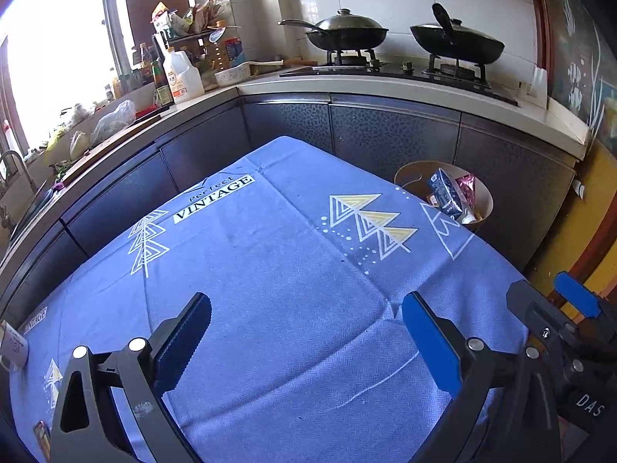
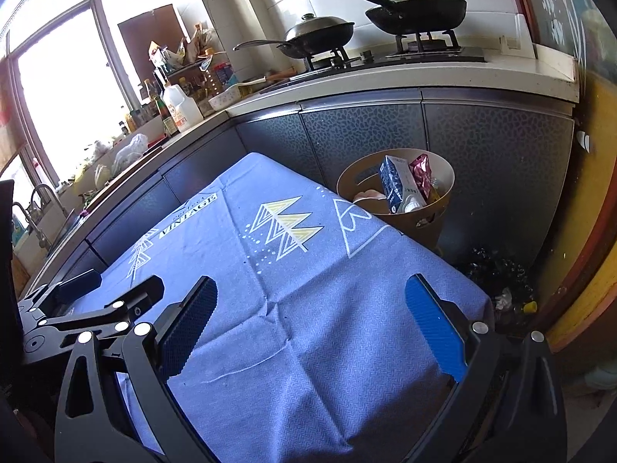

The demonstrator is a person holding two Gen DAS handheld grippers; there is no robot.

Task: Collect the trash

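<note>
left gripper (image 1: 306,310) and right gripper (image 2: 310,295) both spread apart, nothing held, above blue tablecloth (image 1: 270,270); bin (image 2: 443,177) holding milk carton (image 2: 397,183), pink wrapper (image 2: 422,175), beyond tablecloth's far right corner.

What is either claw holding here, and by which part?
Nothing is held. The left claw and right claw are both open above the tablecloth.

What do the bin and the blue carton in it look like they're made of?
The bin looks like thin tan plastic or card: smooth, matte, with cut handle slots. The carton looks like coated paperboard: printed, sharply creased and folded.
</note>
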